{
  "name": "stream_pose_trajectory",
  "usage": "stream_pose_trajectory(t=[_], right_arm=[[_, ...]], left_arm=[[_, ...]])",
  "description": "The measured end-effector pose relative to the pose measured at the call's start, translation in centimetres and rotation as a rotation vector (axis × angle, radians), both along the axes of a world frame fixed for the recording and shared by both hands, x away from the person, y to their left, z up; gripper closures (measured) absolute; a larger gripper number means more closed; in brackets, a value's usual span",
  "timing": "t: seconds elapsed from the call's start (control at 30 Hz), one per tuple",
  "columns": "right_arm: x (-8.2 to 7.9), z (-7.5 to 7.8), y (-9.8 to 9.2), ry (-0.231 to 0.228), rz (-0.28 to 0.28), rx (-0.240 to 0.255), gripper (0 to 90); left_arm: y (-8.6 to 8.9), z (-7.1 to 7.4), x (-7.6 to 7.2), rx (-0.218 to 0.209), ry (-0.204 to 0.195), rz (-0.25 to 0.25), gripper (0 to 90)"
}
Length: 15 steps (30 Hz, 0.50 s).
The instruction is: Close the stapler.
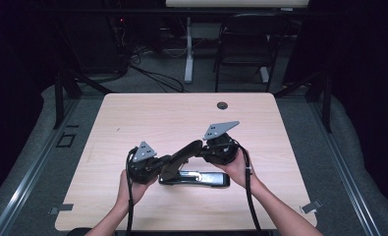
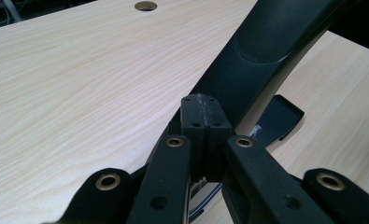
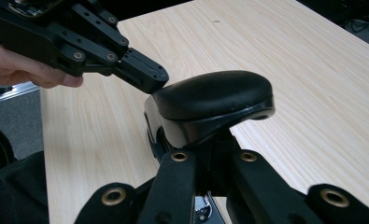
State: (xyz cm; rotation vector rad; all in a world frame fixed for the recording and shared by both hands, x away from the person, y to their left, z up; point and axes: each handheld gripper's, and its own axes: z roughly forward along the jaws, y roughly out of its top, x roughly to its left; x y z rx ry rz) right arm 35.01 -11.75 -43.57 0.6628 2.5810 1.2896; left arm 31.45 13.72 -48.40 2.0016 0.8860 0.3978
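Note:
A large black stapler lies near the table's front edge, its shiny base flat on the wood and its long handle tilted up. My left gripper is shut, and its tips rest against the side of the raised handle. From the other side my right gripper comes in just under the handle's rounded end, which hides its tips; the jaw links stand together as shut. In the right gripper view, the left gripper touches the handle's top edge.
The light wooden table has a round cable hole near its far edge. A folding chair and a desk leg stand behind the table. Grey floor and dark rails border both sides.

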Motion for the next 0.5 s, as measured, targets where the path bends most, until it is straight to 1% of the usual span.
stream_pose_trajectory(t=[0.07,0.2,0.37,0.4,0.47,0.5], right_arm=[[0.0,-0.1,-0.3,0.003,-0.004,-0.005,90.0],[0.0,-0.3,-0.6,0.008,-0.008,-0.007,90.0],[0.0,-0.4,-1.2,0.013,-0.022,-0.015,90.0],[-0.1,-0.6,-1.2,0.016,-0.028,-0.006,90.0],[-0.1,-0.8,-1.5,0.020,-0.033,-0.014,90.0],[-0.1,-0.8,-1.6,0.022,-0.036,-0.016,90.0]], left_arm=[[-0.1,-0.1,0.0,-0.003,-0.001,-0.002,89.9],[-0.3,-0.1,0.0,0.003,-0.004,-0.003,89.9],[-0.4,-0.4,-0.1,0.011,0.006,-0.004,89.9],[-0.4,-0.4,-0.1,0.018,0.006,-0.005,89.9],[-0.6,-0.5,-0.1,0.014,0.010,-0.007,89.9],[-0.6,-0.5,-0.1,0.022,0.008,-0.012,89.9]])
